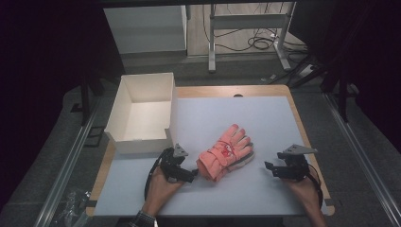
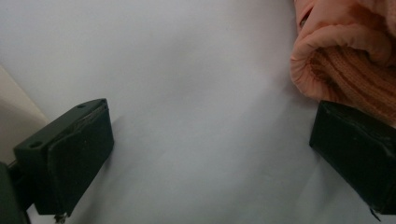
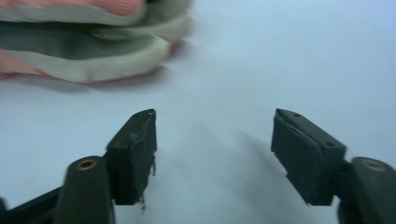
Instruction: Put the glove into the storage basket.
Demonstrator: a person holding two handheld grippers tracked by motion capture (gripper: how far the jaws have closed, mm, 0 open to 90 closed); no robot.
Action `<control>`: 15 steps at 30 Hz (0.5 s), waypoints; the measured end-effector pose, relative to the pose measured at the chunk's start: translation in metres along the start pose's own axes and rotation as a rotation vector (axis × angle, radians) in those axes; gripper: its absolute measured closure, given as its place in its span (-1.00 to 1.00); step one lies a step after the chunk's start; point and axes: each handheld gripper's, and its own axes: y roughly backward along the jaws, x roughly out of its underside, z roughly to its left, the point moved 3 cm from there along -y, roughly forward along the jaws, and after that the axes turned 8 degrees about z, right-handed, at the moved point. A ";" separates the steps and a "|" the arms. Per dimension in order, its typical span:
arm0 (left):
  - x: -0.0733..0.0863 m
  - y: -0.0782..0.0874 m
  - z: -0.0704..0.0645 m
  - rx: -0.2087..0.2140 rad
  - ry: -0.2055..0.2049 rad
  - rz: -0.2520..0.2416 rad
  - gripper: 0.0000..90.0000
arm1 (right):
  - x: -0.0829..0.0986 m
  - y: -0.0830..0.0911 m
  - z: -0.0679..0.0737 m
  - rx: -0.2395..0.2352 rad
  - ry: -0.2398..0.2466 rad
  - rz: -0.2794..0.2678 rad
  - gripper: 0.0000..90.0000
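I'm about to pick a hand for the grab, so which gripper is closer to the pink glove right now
Left. The left gripper sits at the cuff end of the pink glove, jaws open, one jaw right beside the knit cuff. The right gripper is open too, off the fingertip side with bare table between.

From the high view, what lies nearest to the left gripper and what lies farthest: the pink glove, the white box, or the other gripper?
From the left gripper:
1. Pink glove, just to its right, cuff almost at the jaws.
2. White box, behind it, at the table's far left.
3. Right gripper, across the table, beyond the glove.
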 end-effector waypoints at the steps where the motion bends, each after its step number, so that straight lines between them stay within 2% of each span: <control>1: 0.000 0.000 0.000 0.003 0.005 -0.003 -1.00 | 0.001 0.000 -0.004 0.013 -0.008 0.002 -0.40; 5: 0.000 0.001 0.001 0.004 0.010 -0.005 -0.99 | 0.006 0.000 -0.014 0.062 -0.026 0.007 -0.47; 6: 0.000 0.001 0.001 0.005 0.011 -0.006 -0.97 | 0.009 -0.002 -0.019 0.076 -0.051 0.022 -0.50; 7: 0.000 0.001 0.001 0.005 0.011 -0.006 -0.97 | 0.008 -0.002 -0.020 0.069 -0.055 0.020 -0.50; 11: 0.001 0.002 0.001 0.011 0.001 -0.005 -0.94 | 0.008 -0.003 -0.017 0.099 -0.034 0.034 -0.56; 12: 0.002 0.003 0.003 0.021 -0.006 -0.008 -0.94 | 0.009 -0.004 -0.019 0.103 -0.055 0.037 -0.61; 15: 0.004 0.006 0.005 0.036 0.004 -0.007 -0.94 | 0.009 -0.004 -0.019 0.104 -0.052 0.037 -0.62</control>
